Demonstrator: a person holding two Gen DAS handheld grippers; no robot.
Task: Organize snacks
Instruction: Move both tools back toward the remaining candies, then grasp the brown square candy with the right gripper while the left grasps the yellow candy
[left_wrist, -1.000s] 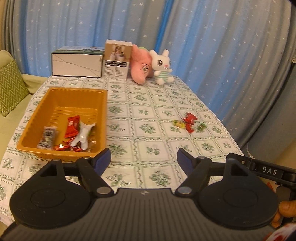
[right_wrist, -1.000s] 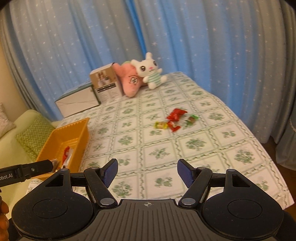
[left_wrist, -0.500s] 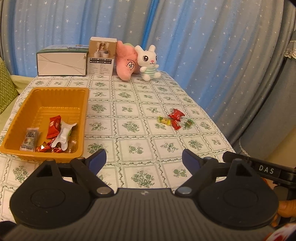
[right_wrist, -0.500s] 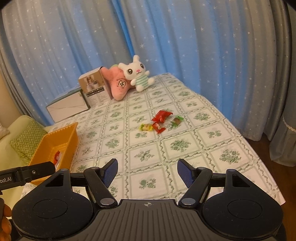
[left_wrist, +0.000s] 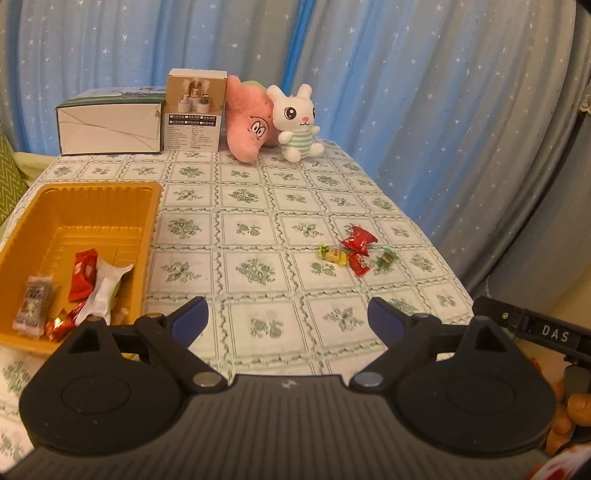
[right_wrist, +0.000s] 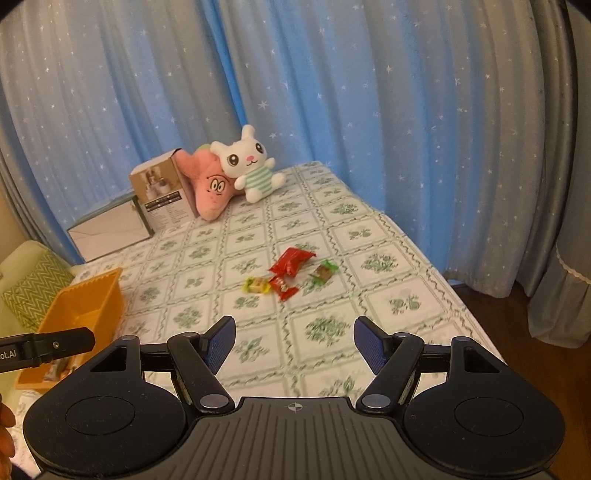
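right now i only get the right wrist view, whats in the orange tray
Observer: A red packet, a white wrapper, a clear-wrapped bar and small red candies lie in the tray.
Operator: any room left in it
Observer: Yes, the far half is bare; everything lies at the near end.
Operator: left fingers holding anything
Observer: No. The left gripper is open, nothing between its fingers; its jaws have just been opening.
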